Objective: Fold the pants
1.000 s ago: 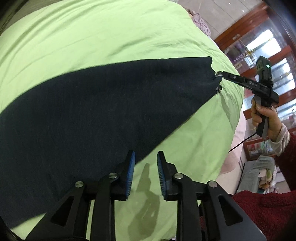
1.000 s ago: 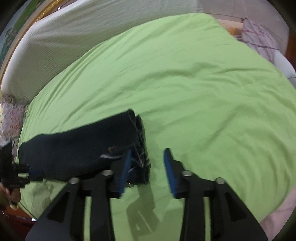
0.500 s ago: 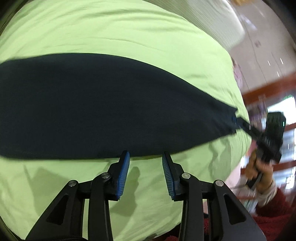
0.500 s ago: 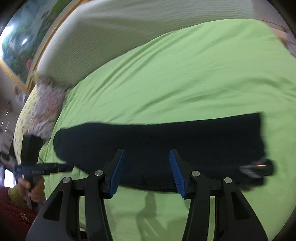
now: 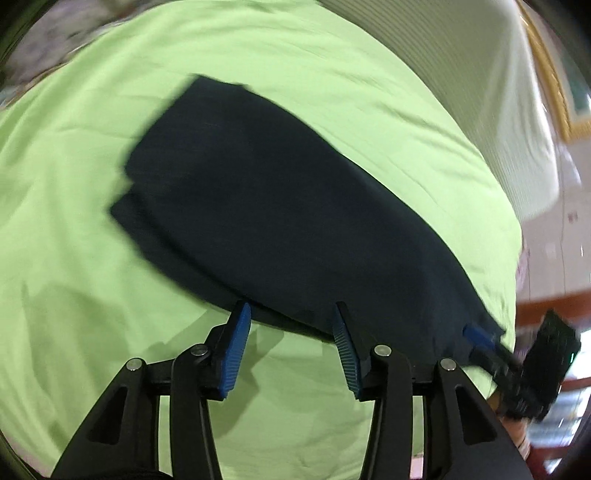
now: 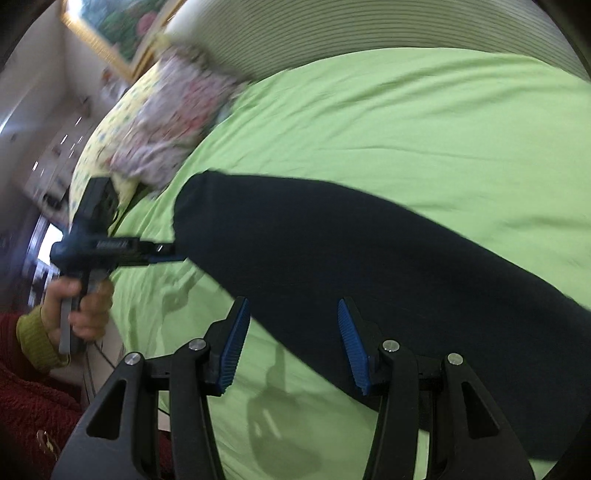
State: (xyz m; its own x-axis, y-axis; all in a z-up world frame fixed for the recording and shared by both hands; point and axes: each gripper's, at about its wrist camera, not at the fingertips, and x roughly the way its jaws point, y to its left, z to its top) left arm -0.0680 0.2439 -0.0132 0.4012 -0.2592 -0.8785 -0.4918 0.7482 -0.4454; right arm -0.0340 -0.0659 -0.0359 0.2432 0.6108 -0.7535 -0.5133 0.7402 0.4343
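Note:
Dark navy pants [image 5: 295,221] lie flat, folded lengthwise into one long strip on a green bedsheet [image 5: 92,295]; they also show in the right wrist view [image 6: 369,266]. My left gripper [image 5: 291,347] is open and empty, just at the near edge of the pants. My right gripper [image 6: 295,343] is open and empty, hovering at the near edge of the pants. Each gripper shows in the other's view, at opposite ends of the strip: the right one [image 5: 480,338] and the left one [image 6: 162,253].
A striped white headboard [image 6: 406,33] runs along the far side of the bed. A floral pillow [image 6: 173,118] lies at the bed's corner. The person's hand and red sleeve [image 6: 33,369] are at the left.
Both grippers have swung round to face along the pants from opposite ends and opened wider. The pants lie still.

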